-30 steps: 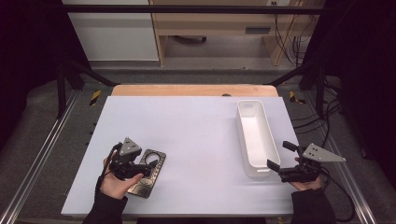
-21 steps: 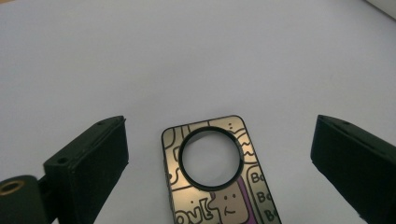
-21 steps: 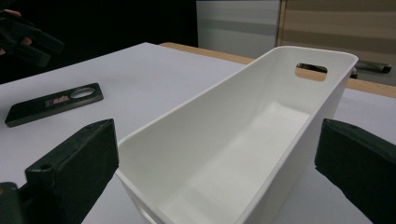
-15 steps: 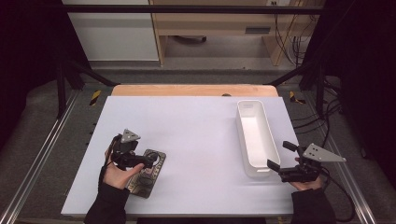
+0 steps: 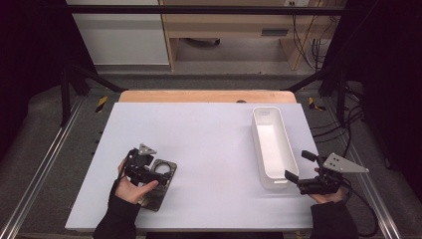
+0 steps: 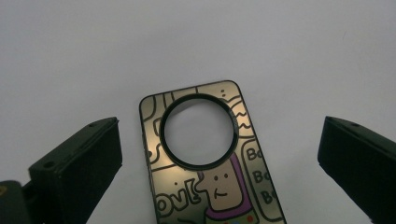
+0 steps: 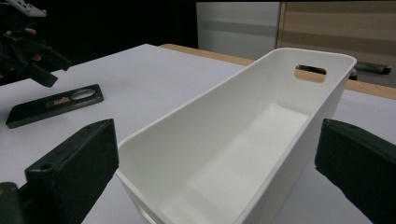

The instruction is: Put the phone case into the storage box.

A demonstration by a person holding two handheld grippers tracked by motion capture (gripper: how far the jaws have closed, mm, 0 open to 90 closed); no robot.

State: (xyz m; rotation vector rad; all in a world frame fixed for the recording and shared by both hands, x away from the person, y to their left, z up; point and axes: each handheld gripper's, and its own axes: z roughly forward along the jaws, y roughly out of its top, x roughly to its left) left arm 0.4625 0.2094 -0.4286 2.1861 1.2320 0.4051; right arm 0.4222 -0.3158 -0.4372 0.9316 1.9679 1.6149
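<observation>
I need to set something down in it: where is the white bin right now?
In the high view, the white bin sits lengthwise on the table's right side, its near end just left of the right hand-held gripper.

light: even overhead, table [image 5: 209,144] bright | surroundings dark | shadows faint | near jaws blurred

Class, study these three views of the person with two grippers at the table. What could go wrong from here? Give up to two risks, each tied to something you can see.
1. The phone case lies flat on the white table; the open left gripper may scrape or slide it rather than grip it.
2. The right gripper, open, faces the end of the empty white bin; a nudge might shift it.
</observation>
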